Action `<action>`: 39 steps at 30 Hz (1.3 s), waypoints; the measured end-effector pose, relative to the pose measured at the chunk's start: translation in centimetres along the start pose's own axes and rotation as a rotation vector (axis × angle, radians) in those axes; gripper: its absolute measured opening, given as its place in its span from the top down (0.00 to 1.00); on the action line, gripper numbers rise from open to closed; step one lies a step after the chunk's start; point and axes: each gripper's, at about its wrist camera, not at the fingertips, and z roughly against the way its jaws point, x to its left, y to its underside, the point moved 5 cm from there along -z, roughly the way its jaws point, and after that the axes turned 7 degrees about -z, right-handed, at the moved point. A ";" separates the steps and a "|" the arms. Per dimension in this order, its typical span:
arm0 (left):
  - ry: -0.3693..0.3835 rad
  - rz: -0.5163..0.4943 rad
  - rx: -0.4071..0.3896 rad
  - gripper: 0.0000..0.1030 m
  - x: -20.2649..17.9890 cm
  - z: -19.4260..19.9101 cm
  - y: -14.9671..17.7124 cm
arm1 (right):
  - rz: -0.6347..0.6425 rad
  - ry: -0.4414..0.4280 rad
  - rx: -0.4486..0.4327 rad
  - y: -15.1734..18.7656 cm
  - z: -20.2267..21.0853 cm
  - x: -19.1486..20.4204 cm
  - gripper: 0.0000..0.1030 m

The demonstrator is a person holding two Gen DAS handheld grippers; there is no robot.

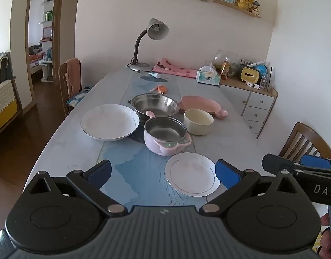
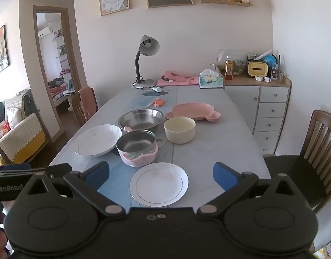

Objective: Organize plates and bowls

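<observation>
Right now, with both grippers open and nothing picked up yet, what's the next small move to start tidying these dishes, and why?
Probably ease the right gripper forward and down onto the rim of the small white plate. It is the nearest dish, lies flat and apart from the others, and the open jaws already frame it. It could then go on the large white plate.

White walls (image 2: 208, 32), wooden chairs (image 2: 320, 133), drawer cabinet (image 2: 271, 108) (daylit).
</observation>
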 end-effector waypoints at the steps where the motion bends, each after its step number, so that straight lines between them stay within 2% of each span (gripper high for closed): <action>1: 0.000 -0.002 0.001 0.00 0.0 0.0 0.0 | 0.003 0.003 -0.004 -0.1 0.1 0.0 0.00; 8: 0.002 0.001 -0.003 0.00 0.2 0.0 0.0 | 0.019 0.011 -0.012 0.0 -0.1 0.3 0.00; 18: 0.007 0.011 -0.020 0.00 0.6 0.2 -0.1 | -0.040 -0.021 0.008 -0.1 0.1 0.2 0.00; 23: 0.006 0.011 -0.027 0.00 0.5 0.3 -0.1 | -0.005 -0.005 -0.002 -0.3 0.2 0.3 0.00; 39: -0.001 0.006 -0.039 0.00 0.7 0.4 -0.2 | -0.013 -0.012 -0.012 -0.3 0.5 0.6 0.00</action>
